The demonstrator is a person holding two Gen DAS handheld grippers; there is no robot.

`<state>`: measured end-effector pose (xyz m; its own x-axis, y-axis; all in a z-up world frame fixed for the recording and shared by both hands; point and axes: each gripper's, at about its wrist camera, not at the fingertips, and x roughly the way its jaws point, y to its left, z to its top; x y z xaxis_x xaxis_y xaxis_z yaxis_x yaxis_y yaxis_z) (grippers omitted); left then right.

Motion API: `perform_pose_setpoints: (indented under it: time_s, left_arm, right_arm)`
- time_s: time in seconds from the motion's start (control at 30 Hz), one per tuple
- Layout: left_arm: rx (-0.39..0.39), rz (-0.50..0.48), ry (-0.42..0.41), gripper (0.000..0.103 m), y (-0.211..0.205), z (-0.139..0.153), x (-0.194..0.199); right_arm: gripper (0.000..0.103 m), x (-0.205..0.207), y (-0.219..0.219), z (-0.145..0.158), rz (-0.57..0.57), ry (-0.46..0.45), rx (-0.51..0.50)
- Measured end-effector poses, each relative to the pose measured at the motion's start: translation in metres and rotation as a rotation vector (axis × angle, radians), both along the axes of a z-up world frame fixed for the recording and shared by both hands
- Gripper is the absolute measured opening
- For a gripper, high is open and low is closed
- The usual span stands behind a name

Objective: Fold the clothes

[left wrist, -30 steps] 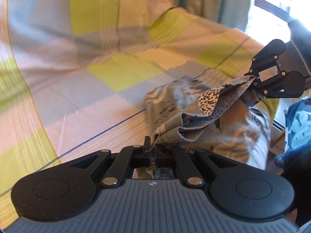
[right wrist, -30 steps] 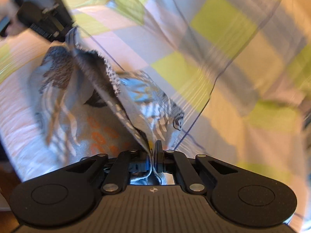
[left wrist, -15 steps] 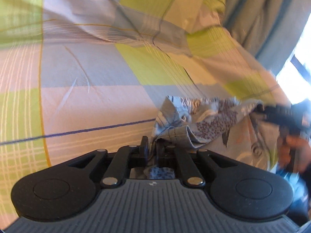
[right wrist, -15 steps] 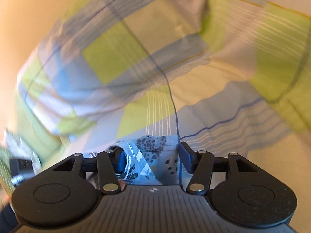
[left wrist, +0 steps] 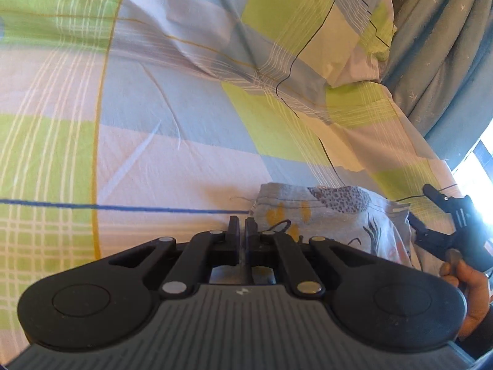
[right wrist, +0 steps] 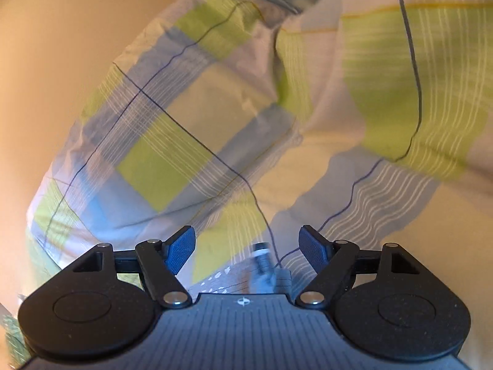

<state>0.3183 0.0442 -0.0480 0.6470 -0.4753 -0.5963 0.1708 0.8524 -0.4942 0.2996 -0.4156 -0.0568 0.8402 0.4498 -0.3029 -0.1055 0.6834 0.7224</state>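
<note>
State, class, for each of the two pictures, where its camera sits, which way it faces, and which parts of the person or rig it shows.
Left wrist: sits on the left gripper, jaws closed, facing across the checked bedsheet at the folded patterned garment; right gripper and hand show.
Right wrist: sits on the right gripper, jaws open, facing the pillow.
Shared: garment, pillow.

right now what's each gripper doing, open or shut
Left gripper: tongs shut, near the edge of the grey printed garment; whether they pinch it cannot be told.
Right gripper: tongs open, holding nothing.
</note>
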Motion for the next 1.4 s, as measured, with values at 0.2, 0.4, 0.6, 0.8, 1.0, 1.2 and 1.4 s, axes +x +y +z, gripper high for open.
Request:
perform_pose_setpoints:
  time_s: [0.2, 0.4, 0.6, 0.8, 1.0, 1.2, 1.4]
  left_arm:
    - [0.022, -0.068, -0.009, 0.02, -0.01, 0.007, 0.004]
    - [0.115, -0.135, -0.043, 0.024, -0.029, 0.006, 0.002]
    - [0.187, -0.129, -0.059, 0.003, -0.037, 0.004, -0.001]
    - [0.194, -0.094, -0.088, 0.0, -0.034, 0.007, -0.004]
    - [0.191, -0.078, -0.08, 0.001, -0.031, 0.007, -0.005]
    - [0.156, -0.073, -0.072, 0.003, -0.026, 0.009, -0.006]
    - [0.18, -0.061, -0.108, 0.004, -0.028, 0.012, -0.011]
  right_arm:
    - [0.077, -0.019, 0.018, -0.001, -0.004, 0.097, -0.213]
    - [0.078, -0.028, 0.027, -0.009, 0.018, 0.141, -0.24]
    - [0.021, -0.005, 0.033, -0.011, 0.036, 0.133, -0.29]
    - [0.004, 0.006, 0.033, 0.007, 0.033, 0.028, -0.29]
    - [0.022, 0.003, 0.018, -0.008, -0.02, 0.127, -0.269]
    - [0.071, -0.01, 0.01, -0.015, 0.069, 0.171, -0.139]
    - [0.032, 0.002, 0.036, -0.024, 0.193, 0.205, -0.165]
